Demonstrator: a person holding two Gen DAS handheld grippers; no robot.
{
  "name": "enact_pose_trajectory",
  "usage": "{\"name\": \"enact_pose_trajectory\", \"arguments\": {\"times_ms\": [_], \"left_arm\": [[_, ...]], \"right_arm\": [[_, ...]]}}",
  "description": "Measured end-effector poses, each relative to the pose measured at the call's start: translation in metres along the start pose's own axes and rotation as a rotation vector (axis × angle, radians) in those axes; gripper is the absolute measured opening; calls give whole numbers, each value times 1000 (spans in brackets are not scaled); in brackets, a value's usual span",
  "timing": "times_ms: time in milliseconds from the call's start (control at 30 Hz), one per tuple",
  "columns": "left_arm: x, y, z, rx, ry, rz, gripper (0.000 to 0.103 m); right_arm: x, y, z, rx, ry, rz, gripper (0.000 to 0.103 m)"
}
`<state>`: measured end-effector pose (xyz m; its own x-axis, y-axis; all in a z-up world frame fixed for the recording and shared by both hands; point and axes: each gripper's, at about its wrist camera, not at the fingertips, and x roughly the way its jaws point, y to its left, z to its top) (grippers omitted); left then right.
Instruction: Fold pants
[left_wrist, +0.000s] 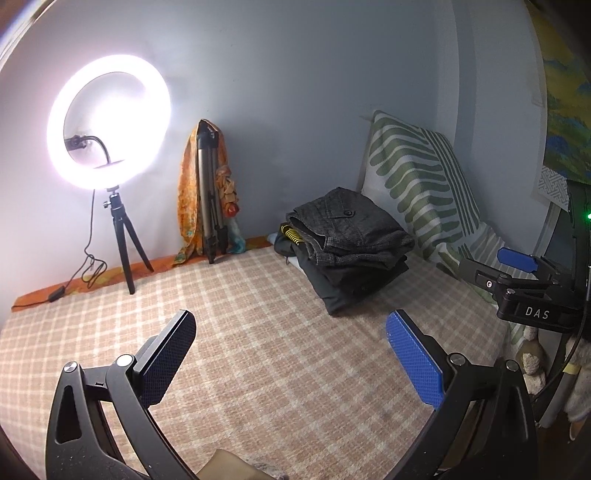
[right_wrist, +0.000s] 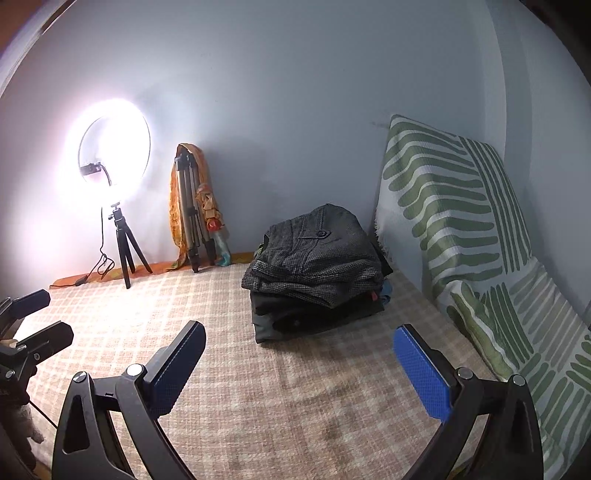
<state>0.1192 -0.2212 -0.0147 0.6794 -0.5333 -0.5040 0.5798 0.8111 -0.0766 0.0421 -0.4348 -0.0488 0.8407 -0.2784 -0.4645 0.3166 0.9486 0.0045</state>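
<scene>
Both claws are hovering spread apart and empty over the checked bed cover (right_wrist: 236, 369), with the stack of folded pants (right_wrist: 314, 273) lying ahead, slightly right of the left claw (left_wrist: 291, 358) but straight before the nearer-looking right claw (right_wrist: 299, 365).

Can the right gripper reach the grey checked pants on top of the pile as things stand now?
Probably yes. The right gripper is open and empty, and only bare checked blanket lies between it and the grey checked pants on the pile.

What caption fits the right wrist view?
Open right gripper above checked bedspread, facing stack of folded pants beside leaf-print cushion.
</scene>
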Motion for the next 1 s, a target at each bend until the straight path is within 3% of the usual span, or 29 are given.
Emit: {"name": "enact_pose_trajectory", "arguments": {"times_ms": [1000], "left_arm": [[0,-2,-1,4,-1,-3,103]], "right_arm": [[1,6,-3,32,15,23,103]]}}
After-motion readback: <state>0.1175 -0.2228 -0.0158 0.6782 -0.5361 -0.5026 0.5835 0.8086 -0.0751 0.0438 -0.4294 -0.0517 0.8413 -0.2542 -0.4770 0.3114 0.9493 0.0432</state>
